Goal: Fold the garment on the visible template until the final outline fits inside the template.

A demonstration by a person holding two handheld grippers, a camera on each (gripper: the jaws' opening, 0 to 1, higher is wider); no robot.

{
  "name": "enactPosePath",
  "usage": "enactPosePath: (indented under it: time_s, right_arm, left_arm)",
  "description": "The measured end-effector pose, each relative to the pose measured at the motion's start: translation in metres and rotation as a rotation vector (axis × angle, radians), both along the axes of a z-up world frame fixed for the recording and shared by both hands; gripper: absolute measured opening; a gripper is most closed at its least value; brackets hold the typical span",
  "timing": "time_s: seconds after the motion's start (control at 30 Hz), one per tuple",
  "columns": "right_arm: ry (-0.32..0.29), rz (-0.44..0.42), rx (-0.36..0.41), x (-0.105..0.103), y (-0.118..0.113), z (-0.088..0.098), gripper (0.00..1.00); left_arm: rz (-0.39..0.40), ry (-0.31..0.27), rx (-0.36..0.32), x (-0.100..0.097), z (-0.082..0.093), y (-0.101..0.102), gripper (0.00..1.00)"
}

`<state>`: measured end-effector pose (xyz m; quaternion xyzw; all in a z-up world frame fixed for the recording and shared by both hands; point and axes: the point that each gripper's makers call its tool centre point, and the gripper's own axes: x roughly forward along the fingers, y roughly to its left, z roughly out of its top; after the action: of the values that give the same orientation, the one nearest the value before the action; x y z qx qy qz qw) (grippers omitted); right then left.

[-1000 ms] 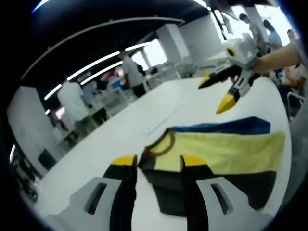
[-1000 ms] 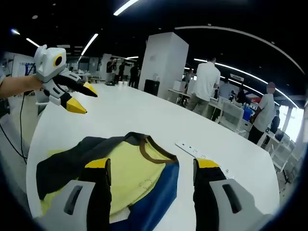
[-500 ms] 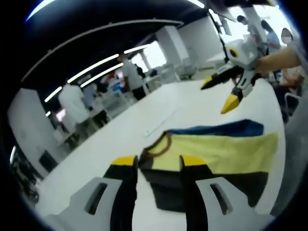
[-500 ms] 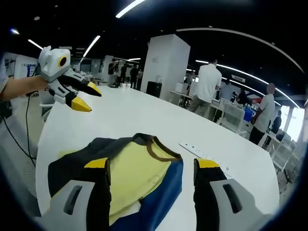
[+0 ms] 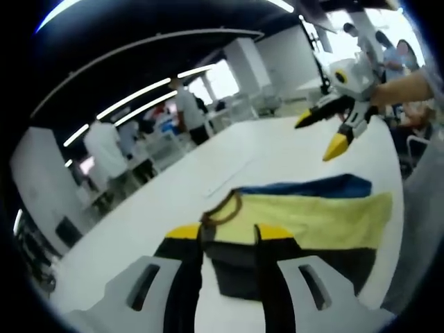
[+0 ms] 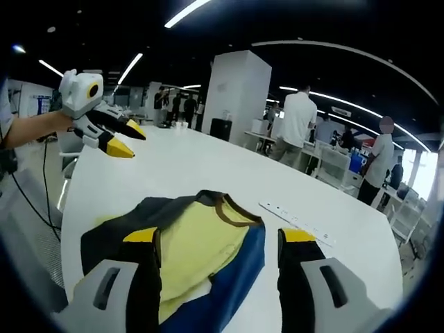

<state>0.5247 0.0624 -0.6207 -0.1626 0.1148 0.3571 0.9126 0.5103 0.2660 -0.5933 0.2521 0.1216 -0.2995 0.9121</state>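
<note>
On the white table [image 6: 208, 163], a folded garment [image 6: 198, 243] lies flat.

Left tongs [image 5: 220, 233]: jaws parted, yellow tips forward. Right tongs [image 6: 218, 236]: jaws spread wide. Each is held raised by a hand.

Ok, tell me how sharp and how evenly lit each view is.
Left gripper view: soft all over, windows blown out white behind the right gripper. Right gripper view: sharper, garment evenly lit, ceiling dark apart from bright strip lights; straight lines bow in both.
</note>
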Motion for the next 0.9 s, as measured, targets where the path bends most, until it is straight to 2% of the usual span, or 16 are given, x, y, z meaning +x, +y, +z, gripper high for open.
enactPosePath:
  time_s: [0.63,0.9]
  right_arm:
    - [0.000,0.020,-0.009,-0.031,-0.004,0.006,0.64]
    - [0.002,0.020,-0.011,-0.045,-0.009,0.009,0.64]
  left_arm:
    - [-0.022,0.009,-0.001,-0.024,0.006,-0.006,0.21]
    - [-0.045,0.030,0.018,-0.040,0.001,-0.017,0.21]
